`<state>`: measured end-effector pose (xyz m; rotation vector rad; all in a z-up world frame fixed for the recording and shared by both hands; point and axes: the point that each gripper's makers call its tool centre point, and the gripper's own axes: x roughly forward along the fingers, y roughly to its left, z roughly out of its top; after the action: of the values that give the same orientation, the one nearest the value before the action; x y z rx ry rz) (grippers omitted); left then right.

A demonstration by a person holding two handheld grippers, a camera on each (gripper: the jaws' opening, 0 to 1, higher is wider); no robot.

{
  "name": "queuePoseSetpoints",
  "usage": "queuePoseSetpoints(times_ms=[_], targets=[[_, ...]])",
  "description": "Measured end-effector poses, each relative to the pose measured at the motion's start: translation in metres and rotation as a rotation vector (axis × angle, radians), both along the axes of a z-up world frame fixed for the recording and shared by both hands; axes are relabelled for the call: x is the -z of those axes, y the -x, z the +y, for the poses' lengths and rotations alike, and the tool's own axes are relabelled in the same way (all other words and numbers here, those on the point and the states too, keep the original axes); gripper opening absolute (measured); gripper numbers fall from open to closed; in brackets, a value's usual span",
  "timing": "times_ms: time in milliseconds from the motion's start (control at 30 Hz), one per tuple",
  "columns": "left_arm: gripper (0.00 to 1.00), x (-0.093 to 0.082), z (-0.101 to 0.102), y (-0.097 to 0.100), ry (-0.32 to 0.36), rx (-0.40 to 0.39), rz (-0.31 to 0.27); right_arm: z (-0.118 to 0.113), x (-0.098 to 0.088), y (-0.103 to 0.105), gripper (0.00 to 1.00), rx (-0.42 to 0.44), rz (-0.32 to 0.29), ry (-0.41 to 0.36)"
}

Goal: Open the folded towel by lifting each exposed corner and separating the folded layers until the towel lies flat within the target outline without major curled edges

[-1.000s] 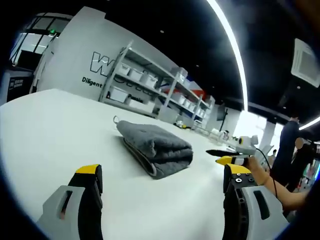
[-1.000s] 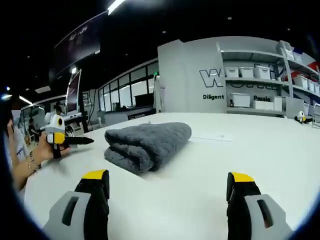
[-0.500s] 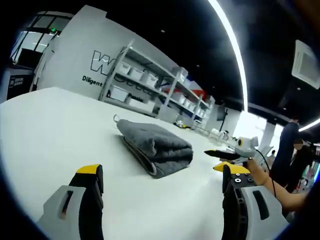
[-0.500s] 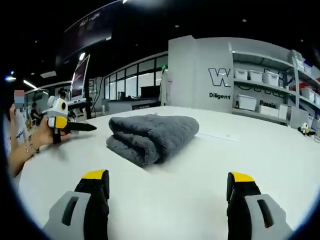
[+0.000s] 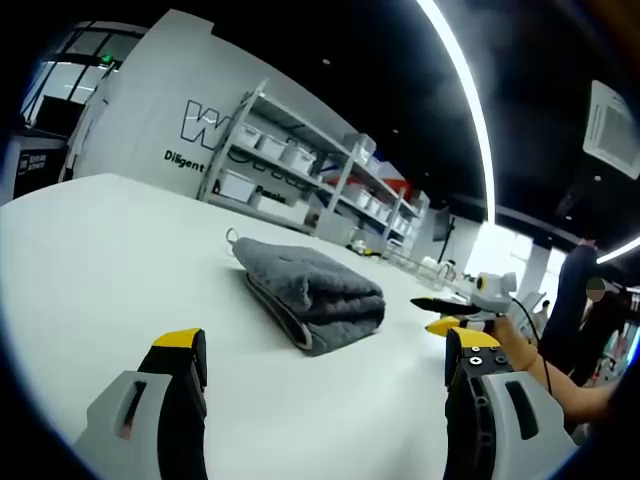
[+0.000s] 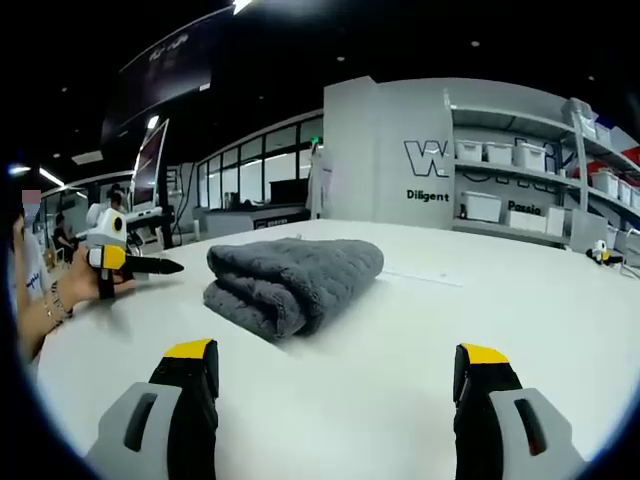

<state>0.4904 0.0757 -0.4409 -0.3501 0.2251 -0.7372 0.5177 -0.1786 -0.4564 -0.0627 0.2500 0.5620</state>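
Left gripper (image 5: 318, 360) released, right gripper (image 6: 337, 372) released, folded grey towel (image 5: 310, 290) untouched, hanging loop (image 5: 232, 238) visible from left

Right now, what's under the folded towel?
The towel lies still folded on the white table, bare around it. No target outline is visible; whatever lies directly beneath the folds is covered. Both grippers are open, off it.

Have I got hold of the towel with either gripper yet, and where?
No. Both grippers, left and right, are open and short of the folded towel.
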Motion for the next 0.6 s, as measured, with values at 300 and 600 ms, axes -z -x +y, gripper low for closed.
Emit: queuePoseSetpoints(times_ms=[300, 600], targets=[[0.98, 0.0014, -0.0018, 0.0027, -0.002, 0.002, 0.002, 0.0008, 0.0015, -0.0004, 1.00, -0.004, 0.011, -0.006], [0.97, -0.0005, -0.0004, -0.0017, -0.002, 0.005, 0.001, 0.0063, 0.0002, 0.0029, 1.00, -0.027, 0.015, -0.003]])
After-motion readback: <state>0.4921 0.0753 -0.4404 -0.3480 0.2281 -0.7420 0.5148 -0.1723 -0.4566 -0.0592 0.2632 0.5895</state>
